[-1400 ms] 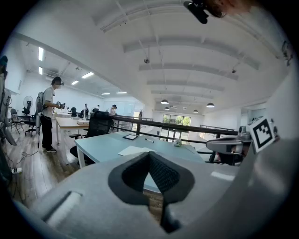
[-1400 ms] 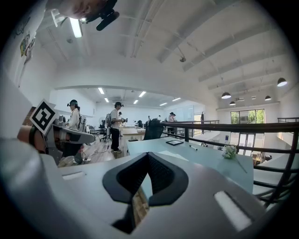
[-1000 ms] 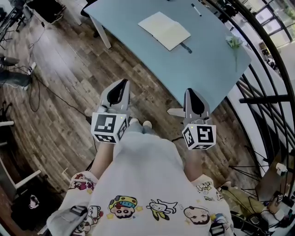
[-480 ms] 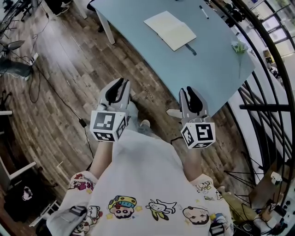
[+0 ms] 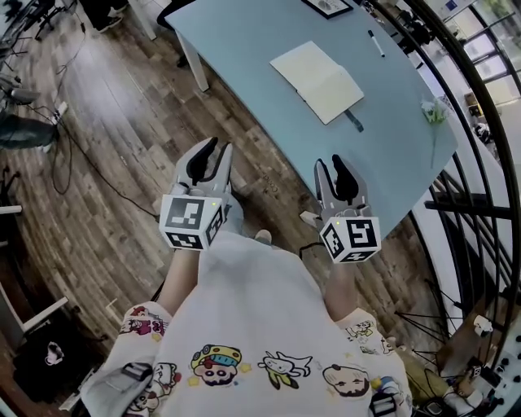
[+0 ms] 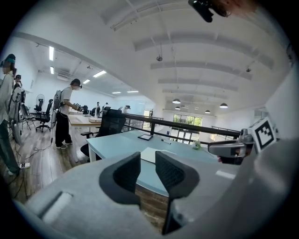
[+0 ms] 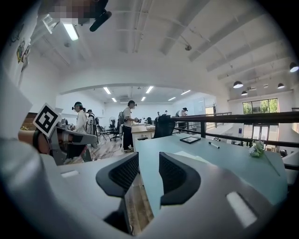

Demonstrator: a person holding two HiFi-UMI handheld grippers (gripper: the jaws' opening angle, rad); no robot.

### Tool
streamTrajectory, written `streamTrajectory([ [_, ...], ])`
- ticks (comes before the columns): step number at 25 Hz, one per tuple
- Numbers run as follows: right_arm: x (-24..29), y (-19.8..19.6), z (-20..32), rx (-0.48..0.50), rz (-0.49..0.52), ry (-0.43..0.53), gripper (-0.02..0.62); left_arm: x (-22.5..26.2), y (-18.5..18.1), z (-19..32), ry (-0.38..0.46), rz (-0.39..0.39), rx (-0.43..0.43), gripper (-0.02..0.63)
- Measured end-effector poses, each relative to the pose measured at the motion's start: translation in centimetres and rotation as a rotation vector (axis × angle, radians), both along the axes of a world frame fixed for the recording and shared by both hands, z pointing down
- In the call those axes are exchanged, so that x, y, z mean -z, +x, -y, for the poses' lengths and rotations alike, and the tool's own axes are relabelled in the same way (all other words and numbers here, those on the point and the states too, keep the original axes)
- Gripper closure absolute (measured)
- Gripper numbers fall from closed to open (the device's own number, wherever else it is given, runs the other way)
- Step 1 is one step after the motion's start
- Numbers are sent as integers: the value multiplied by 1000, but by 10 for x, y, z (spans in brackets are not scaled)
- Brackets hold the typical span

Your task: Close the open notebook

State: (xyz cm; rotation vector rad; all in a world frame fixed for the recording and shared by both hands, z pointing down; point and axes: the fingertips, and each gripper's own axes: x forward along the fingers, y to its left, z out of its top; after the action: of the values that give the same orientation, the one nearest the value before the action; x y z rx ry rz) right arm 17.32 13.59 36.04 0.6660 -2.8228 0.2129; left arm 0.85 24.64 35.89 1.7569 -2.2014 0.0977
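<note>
The open notebook (image 5: 317, 80) lies flat on the light blue table (image 5: 244, 41), its cream pages up and a dark ribbon trailing from its near corner. Both grippers hover over the wooden floor, short of the table's near edge and apart from the notebook. My left gripper (image 5: 218, 147) is open; its jaws have just been opening, with nothing between them. My right gripper (image 5: 330, 163) is open too, its jaws also just opened wider and empty. The notebook (image 6: 147, 154) shows beyond the left gripper (image 6: 147, 170), and as a pale sheet (image 7: 191, 156) past the right gripper (image 7: 148, 172).
A pen (image 5: 376, 42) and a black-framed tablet (image 5: 328, 6) lie at the table's far side, a small green sprig (image 5: 435, 110) near its right end. A dark railing (image 5: 464, 204) runs along the right. Cables (image 5: 73, 155) cross the floor at left. People stand at distant desks.
Both grippers have moved forward toward the table, so the table and notebook sit nearer. Both pairs of jaws have parted from shut.
</note>
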Motion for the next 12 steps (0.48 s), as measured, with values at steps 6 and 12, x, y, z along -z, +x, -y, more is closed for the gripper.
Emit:
streamTrajectory([
  [6, 4, -75, 25, -26, 11, -9, 448, 6, -74, 29, 2, 3, -39, 497],
  [12, 1, -124, 42, -69, 6, -22, 445, 6, -130, 48, 1, -2, -66, 488],
])
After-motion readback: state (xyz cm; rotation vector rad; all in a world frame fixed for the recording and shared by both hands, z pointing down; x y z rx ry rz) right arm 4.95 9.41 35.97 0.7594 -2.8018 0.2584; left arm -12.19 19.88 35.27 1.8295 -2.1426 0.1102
